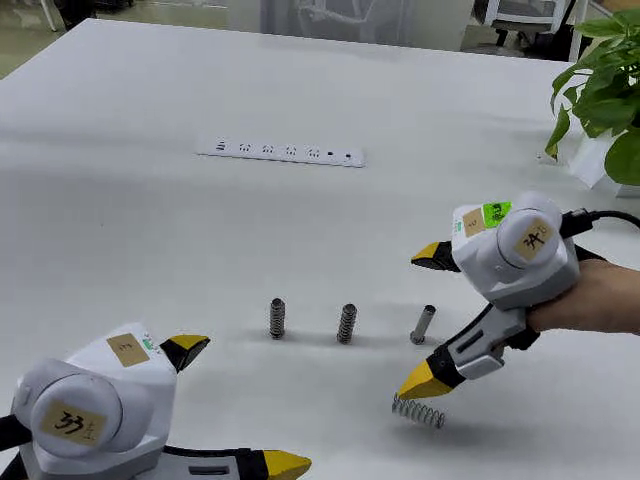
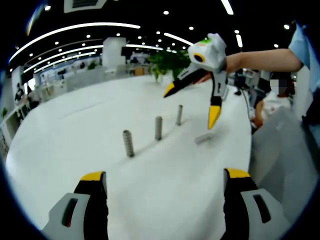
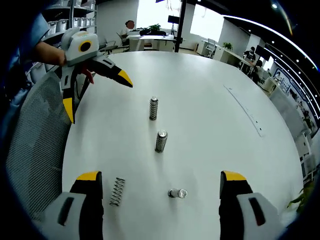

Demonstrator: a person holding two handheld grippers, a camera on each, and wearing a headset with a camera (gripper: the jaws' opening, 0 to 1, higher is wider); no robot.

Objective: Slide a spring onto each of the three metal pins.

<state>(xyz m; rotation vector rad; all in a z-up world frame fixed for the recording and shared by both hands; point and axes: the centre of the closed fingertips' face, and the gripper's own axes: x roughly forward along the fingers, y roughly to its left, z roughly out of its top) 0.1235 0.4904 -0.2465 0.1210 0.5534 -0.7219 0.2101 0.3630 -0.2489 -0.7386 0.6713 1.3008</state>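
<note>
On the white counter [image 1: 150, 230] three metal pins stand upright in a row, well in front of a white power strip [image 1: 280, 152]. The left pin [image 1: 277, 318] and the middle pin [image 1: 347, 323] each carry a spring coiled around them, while the right pin [image 1: 423, 324] is bare. A loose spring [image 1: 418, 410] lies on its side on the counter, near the bare pin and on the person's side of it. The right tool [image 1: 424, 318] is held in a hand [image 1: 590, 297] coming in from the right. Its yellow-tipped jaws are spread wide and grip nothing. In the head view, the bare pin sits between the two tips, and the lower tip hangs close above the loose spring; the left gripper view shows a small gap between them. The left tool [image 1: 238, 402] sits low at the near left, apart from the pins, with its jaws also spread and empty. A leafy plant [image 1: 600, 90] stands at the counter's far right edge.
</note>
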